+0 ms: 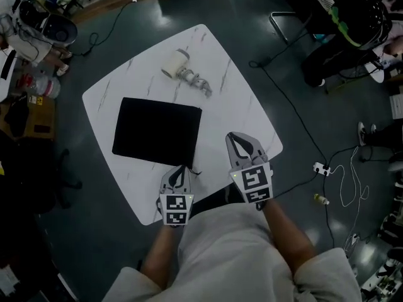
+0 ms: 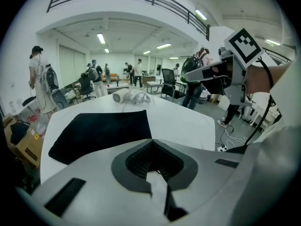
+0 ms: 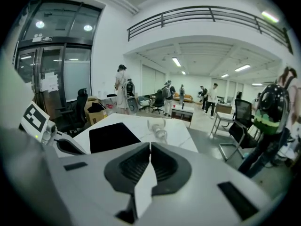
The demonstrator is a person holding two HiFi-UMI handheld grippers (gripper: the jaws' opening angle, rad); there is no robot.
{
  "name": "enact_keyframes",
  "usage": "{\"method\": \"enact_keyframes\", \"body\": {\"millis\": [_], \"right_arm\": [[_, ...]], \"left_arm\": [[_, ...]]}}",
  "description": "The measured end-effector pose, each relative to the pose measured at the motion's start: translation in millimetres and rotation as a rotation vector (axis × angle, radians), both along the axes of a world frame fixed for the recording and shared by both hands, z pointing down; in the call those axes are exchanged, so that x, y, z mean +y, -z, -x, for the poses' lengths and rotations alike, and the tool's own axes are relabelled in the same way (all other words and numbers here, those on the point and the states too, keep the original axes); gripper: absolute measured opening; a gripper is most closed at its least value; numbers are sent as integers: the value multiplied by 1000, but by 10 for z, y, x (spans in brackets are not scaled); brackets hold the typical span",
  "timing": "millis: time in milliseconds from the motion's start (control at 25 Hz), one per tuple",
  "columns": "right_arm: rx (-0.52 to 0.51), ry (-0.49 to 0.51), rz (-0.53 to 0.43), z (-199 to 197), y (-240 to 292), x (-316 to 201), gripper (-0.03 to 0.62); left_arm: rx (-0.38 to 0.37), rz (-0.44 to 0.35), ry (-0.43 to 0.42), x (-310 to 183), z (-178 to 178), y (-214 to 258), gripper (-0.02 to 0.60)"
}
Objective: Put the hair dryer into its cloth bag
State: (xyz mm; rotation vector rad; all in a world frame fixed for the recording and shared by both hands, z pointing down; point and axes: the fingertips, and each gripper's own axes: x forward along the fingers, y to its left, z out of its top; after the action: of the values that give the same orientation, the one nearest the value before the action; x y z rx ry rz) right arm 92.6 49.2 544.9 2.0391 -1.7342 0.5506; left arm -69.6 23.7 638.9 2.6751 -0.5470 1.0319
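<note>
Two square-marked hand-held grippers, black cloth bag, hair dryer

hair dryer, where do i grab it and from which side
Probably the slim grey handle of the hair dryer, not its wide cream barrel. It lies flat, trailing toward the right gripper, so come down from above with jaws across it.

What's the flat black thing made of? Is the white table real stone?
The black bag looks like soft, matte cloth: it lies flat and shows no shine. The table top looks like marble, white with thin grey veins and smooth, but it could be a printed surface; I cannot tell.
</note>
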Motion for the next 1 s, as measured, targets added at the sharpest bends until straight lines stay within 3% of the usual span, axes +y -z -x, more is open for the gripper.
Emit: {"method": "enact_keyframes", "body": {"millis": [440,720,840,880,1000], "right_arm": [[-33,72,25,-146,-286,-263,17],[-92,85,42,-489,-437,-289,17],[-122,97,56,-616,-532,-261,17],[-131,100,57,-653,-561,-253,17],[-162,100,51,-774,-663,-254,17]], "left_arm": [[-66,-19,26,-208,-320,-118,9],[-151,-21,15,-499,-929,-293,11],[-204,-11,3,-600,-1034,-365,13],[-226,-3,-5,-603,-996,-383,26],[-293,63,-44,-498,-766,-496,145]]}}
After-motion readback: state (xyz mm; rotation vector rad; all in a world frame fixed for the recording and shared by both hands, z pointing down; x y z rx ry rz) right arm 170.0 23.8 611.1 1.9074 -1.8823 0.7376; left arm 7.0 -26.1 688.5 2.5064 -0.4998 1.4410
